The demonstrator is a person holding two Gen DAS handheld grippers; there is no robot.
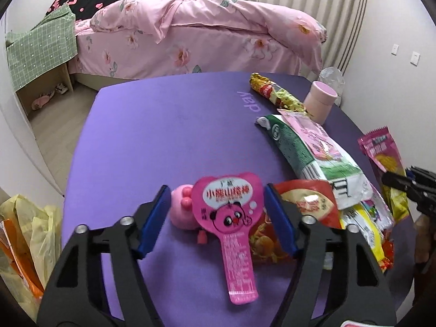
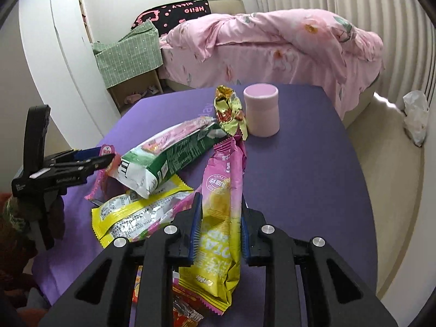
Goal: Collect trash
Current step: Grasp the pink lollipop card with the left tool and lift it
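trash wrappers on purple mat (image 1: 169, 125). pink panda wrapper (image 1: 231, 218) lies between left gripper (image 1: 216, 219) jaws, spread, not touching it; long axis runs along the fingers, round head away, tail toward camera. right gripper (image 2: 218, 229) jaws pinch one pink-yellow snack bag (image 2: 222, 209), long axis along the fingers, top pointing away. left of those jaws: one green-white bag (image 2: 169, 158), one yellow wrapper (image 2: 136, 209). ahead: one gold wrapper (image 2: 230, 111), one pink cup (image 2: 261, 111).
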